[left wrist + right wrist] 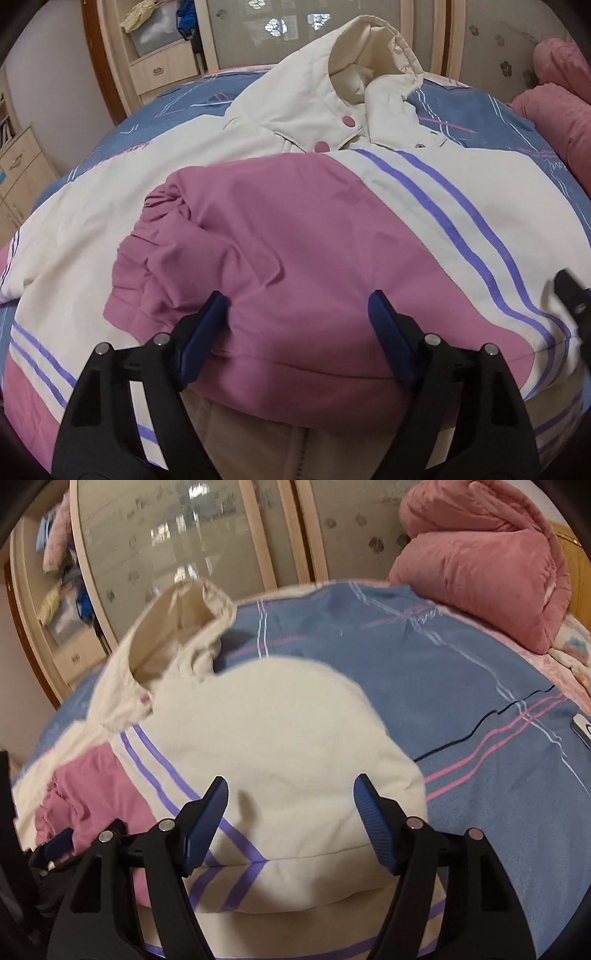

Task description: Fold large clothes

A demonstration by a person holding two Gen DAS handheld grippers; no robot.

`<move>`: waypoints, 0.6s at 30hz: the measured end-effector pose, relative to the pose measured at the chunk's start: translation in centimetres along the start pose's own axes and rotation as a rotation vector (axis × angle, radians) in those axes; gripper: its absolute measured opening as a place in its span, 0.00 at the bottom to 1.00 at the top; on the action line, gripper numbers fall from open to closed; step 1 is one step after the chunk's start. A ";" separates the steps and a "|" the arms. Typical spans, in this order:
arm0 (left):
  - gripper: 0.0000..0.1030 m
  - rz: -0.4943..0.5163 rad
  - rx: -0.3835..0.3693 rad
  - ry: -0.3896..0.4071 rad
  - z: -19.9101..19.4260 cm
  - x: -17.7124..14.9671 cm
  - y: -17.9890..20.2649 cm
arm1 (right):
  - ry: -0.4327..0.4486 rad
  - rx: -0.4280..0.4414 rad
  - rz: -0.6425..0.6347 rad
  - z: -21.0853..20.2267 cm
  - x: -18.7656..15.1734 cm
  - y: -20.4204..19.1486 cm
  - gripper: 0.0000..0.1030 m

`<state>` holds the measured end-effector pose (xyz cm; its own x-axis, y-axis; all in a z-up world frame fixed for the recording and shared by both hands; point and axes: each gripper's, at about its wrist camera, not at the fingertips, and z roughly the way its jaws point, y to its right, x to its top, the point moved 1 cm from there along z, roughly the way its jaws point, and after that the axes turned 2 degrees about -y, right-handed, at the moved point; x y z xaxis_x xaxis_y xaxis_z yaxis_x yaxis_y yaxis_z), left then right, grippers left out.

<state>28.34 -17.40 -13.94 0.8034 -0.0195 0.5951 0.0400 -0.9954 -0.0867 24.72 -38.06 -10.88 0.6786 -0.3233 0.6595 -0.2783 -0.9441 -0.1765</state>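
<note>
A cream hooded jacket with pink panels and purple stripes lies on the blue bed sheet, its hood at the far side. A pink sleeve is folded across its front. My left gripper is open, its blue fingers straddling the pink sleeve near the jacket's near edge. In the right wrist view, the jacket's cream right part is folded over. My right gripper is open just above it, holding nothing. The right gripper also shows at the right edge of the left wrist view.
The blue striped sheet extends to the right. A folded pink quilt sits at the far right corner. A wardrobe with glass sliding doors and drawer units stand behind the bed. A small white object lies at the right edge.
</note>
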 end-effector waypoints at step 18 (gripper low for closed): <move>0.84 -0.081 0.071 0.032 0.0 1.0 -2.3 | -0.027 -0.057 -0.057 0.6 -0.5 -0.8 0.70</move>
<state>29.04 -15.12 -13.19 0.7768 0.0566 0.6272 0.1467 -0.9848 -0.0928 25.02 -37.22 -11.52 0.7125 -0.2711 0.6471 -0.2764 -0.9562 -0.0963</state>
